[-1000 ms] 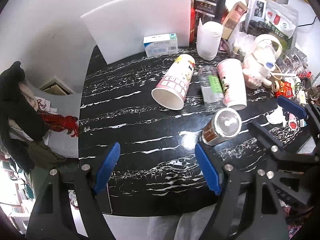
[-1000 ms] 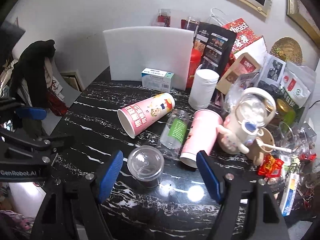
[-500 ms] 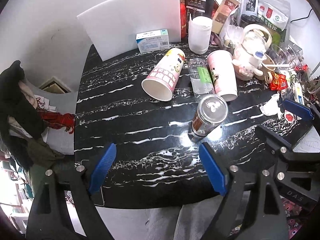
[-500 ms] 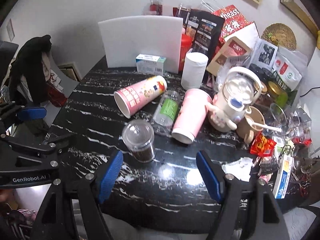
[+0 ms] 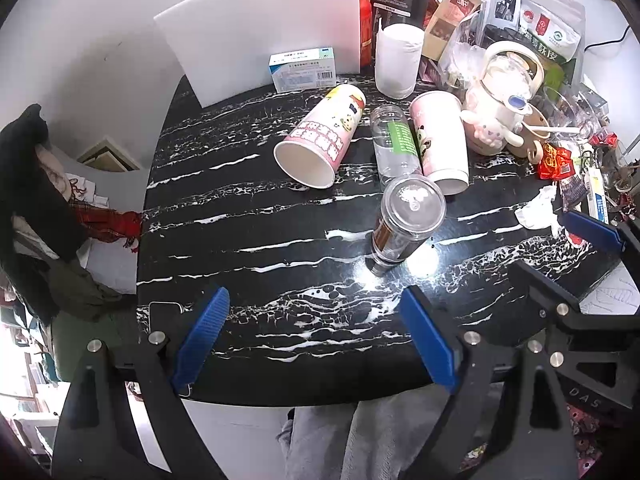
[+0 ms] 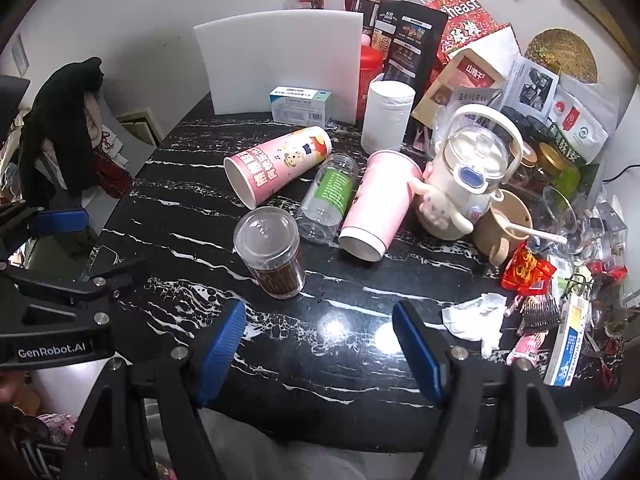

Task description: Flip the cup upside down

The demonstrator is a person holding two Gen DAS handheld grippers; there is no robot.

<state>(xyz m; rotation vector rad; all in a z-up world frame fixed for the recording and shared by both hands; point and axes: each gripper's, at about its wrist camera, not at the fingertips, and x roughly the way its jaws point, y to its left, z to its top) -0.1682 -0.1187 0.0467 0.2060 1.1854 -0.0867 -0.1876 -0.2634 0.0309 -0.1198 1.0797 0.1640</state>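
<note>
A: We see our left gripper (image 5: 314,336) held low over the near edge of the black white-veined marble table (image 5: 248,248), its blue-padded fingers (image 5: 202,334) spread wide with nothing between them and touching nothing.

B: Our right gripper (image 6: 320,350) sits the same way, blue fingers (image 6: 416,350) wide apart and empty, level above the table's front rim.

A: Just beyond both, the clear plastic cup with a brown patterned band (image 6: 272,256) stands on the tabletop, flat clear face up, apart from either gripper.

B: Behind it we see a pink printed paper cup (image 6: 276,168) on its side, a clear bottle with a green label (image 6: 330,198) lying down, and a plain pink paper cup (image 6: 378,208) also tipped over.
</note>
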